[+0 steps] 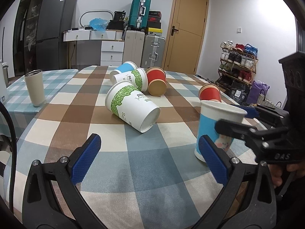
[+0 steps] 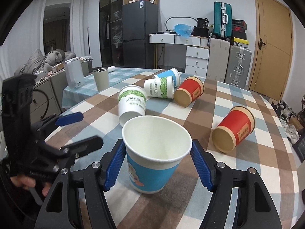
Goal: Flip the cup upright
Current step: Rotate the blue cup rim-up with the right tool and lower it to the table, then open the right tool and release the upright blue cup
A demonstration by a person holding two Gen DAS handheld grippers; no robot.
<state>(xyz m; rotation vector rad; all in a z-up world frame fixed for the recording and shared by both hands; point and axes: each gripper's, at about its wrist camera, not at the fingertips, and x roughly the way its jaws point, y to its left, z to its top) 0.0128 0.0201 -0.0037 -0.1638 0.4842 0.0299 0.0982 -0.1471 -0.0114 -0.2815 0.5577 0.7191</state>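
A blue and white paper cup [image 2: 152, 164] stands upright on the checked tablecloth, mouth up; it also shows in the left wrist view [image 1: 215, 129]. My right gripper [image 2: 158, 164] has its blue pads on both sides of the cup, close to its wall; whether they press it is unclear. My left gripper [image 1: 148, 160] is open and empty, low over the cloth to the left of that cup. Several other cups lie on their sides: a green-leaf one [image 1: 131, 106], a second green-leaf one [image 1: 133, 78], a blue one [image 1: 124, 67], two red ones [image 1: 157, 84] [image 2: 234, 131].
A beige tumbler [image 1: 35, 87] stands upright at the far left on a second checked cloth, near a white kettle [image 2: 73, 74]. The table's right edge [image 2: 293, 152] is near the red cup. Suitcases, drawers, a fridge and a door stand behind.
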